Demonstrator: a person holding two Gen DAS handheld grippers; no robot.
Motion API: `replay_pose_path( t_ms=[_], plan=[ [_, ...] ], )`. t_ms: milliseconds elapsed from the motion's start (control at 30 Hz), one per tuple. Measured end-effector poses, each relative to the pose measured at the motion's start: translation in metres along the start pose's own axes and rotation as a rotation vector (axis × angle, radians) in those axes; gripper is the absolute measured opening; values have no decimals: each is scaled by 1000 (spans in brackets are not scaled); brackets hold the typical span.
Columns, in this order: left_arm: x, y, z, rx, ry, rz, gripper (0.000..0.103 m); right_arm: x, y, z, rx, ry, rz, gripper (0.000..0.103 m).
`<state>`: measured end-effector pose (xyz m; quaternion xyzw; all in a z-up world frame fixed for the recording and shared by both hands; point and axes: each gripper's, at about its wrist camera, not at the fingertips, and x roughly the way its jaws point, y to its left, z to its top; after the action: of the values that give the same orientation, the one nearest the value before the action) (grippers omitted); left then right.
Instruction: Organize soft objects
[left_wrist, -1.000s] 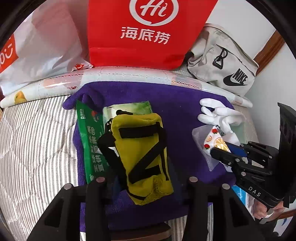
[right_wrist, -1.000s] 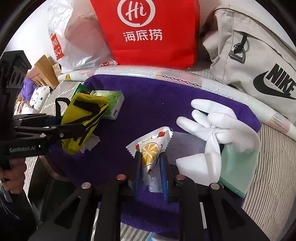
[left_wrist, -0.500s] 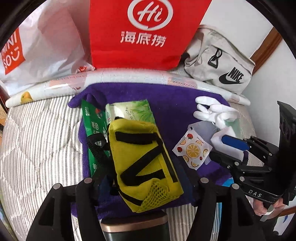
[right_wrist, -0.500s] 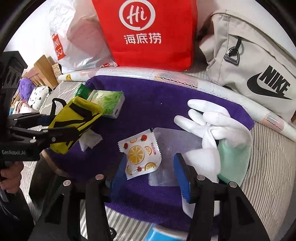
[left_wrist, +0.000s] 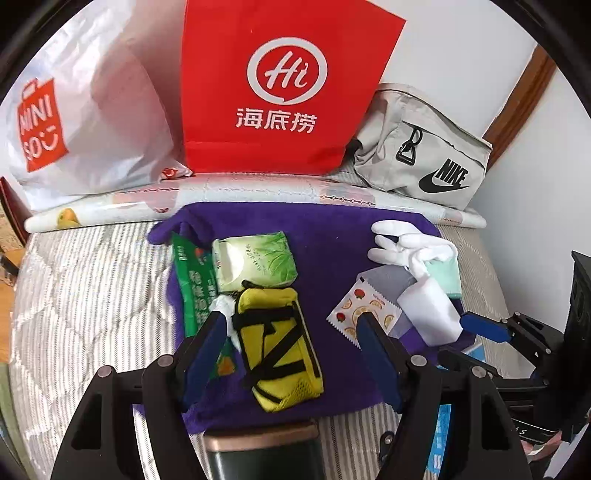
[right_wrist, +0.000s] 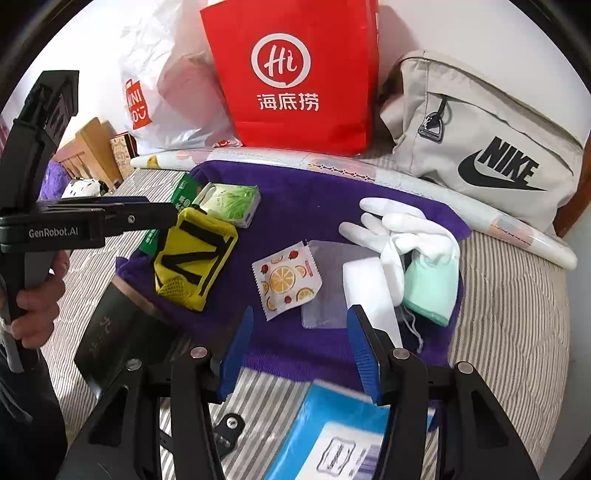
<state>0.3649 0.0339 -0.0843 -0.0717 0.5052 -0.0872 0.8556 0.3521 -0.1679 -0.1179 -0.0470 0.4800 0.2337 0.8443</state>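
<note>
Purple towel (left_wrist: 332, 236) covers the bed; left gripper (left_wrist: 291, 328) gapes astride the yellow pouch (left_wrist: 277, 343), right gripper (right_wrist: 299, 325) spread wide at the towel's near edge.

red bag (left_wrist: 280, 85): Hi 海底捞 | grey pouch (left_wrist: 424, 147): NIKE | white bag (left_wrist: 74, 122): MINISO (creased)

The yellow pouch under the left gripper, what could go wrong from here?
The left gripper is open around the yellow pouch; closing might also catch the white tissue beside it. The tissue pack touches the pouch's far end, so a push could shove it. The purple towel may bunch.
</note>
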Motion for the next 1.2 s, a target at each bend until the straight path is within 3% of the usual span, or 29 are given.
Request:
replay_pose_path(
  t_ms=[300, 533, 700, 833, 1200],
  plan=[
    [-45, -1, -40, 11, -85, 6, 71, -33, 24, -39, 15, -27, 40, 53],
    [-74, -2, -94, 11, -69, 52, 71, -57, 55, -88, -12, -31, 83, 52],
    [-84, 7, -134, -30, -52, 45, 71, -64, 85, -121, -58, -40, 117, 45],
    [-93, 17, -162, -54, -52, 34, 71, -50, 108, -143, -102, -14, 40, 30],
    [-89, 30, -199, -3, -34, 13, 71, -15, 112, -170, 42, -84, -116, 30]
  ],
)
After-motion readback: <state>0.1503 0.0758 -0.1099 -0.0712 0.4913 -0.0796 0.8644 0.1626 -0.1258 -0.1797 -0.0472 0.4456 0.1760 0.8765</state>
